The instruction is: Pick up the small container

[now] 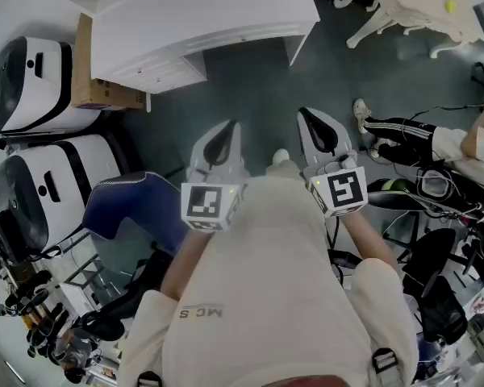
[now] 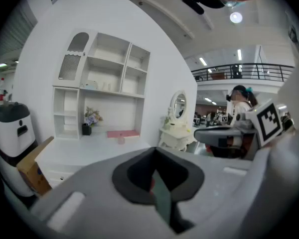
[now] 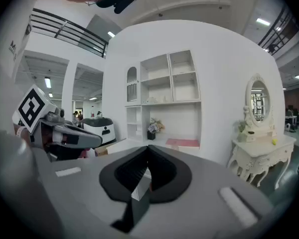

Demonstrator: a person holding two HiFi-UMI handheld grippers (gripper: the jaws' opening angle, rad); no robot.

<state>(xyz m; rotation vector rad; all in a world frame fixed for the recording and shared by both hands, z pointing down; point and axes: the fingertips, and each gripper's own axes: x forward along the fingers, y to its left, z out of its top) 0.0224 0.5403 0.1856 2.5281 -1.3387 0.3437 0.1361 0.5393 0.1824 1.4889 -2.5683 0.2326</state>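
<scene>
A small pinkish container (image 2: 120,140) stands on the white desk (image 2: 84,151) beside a flat pink tray (image 2: 122,133), far ahead of both grippers. In the right gripper view only the pink tray (image 3: 182,143) is plain. Both grippers are held close to the person's chest and point toward the desk (image 1: 202,14). The left gripper (image 1: 220,142) (image 2: 154,176) is shut with nothing in it. The right gripper (image 1: 319,127) (image 3: 145,171) is shut too, and it holds nothing. A stretch of dark floor lies between the grippers and the desk.
A white shelf unit (image 2: 102,83) with a dark flower pot (image 2: 86,128) stands on the desk. Two white machines (image 1: 32,79) and a cardboard box (image 1: 97,95) are at the left, a blue chair (image 1: 133,204) near the left. A white dressing table (image 3: 261,143) and a seated person (image 1: 436,139) are at the right.
</scene>
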